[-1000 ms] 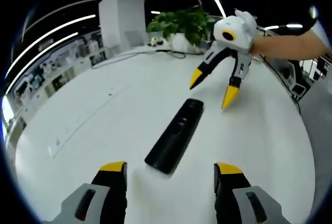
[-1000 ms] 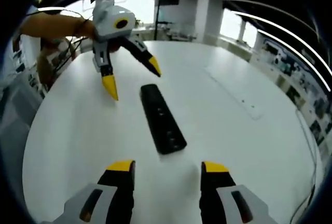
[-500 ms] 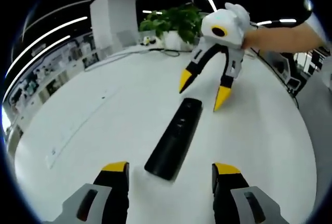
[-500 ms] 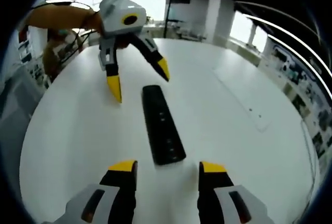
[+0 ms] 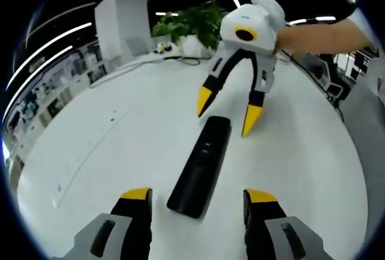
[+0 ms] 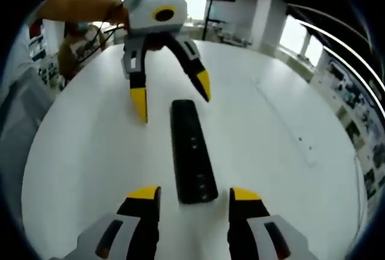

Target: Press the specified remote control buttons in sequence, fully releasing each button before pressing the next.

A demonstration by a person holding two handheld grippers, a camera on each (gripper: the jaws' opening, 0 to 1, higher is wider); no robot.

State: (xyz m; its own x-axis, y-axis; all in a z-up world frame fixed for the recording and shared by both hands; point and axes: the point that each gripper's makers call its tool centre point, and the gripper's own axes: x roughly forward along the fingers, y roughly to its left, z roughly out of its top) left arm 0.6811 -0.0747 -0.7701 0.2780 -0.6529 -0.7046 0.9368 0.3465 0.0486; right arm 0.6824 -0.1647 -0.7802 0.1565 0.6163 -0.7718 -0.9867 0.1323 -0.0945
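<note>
1. Black remote point(image 5: 201, 165) point(image 6: 192, 150) lies flat on the white tabletop point(image 5: 114, 151) point(image 6: 90, 151), lengthwise between the two tools.
2. Left tool point(image 5: 197, 195) point(image 6: 171, 99): jaws apart, yellow tips straddling one end of the remote, not touching it.
3. Right tool point(image 6: 194, 194) point(image 5: 225, 111): jaws apart, tips flanking the opposite end, no visible contact.
4. A bare forearm point(image 5: 319, 34) holds the right tool in the left gripper view.
5. Potted plant point(image 5: 186, 25) and white pillar point(image 5: 120, 22) stand at the far tabletop edge.
</note>
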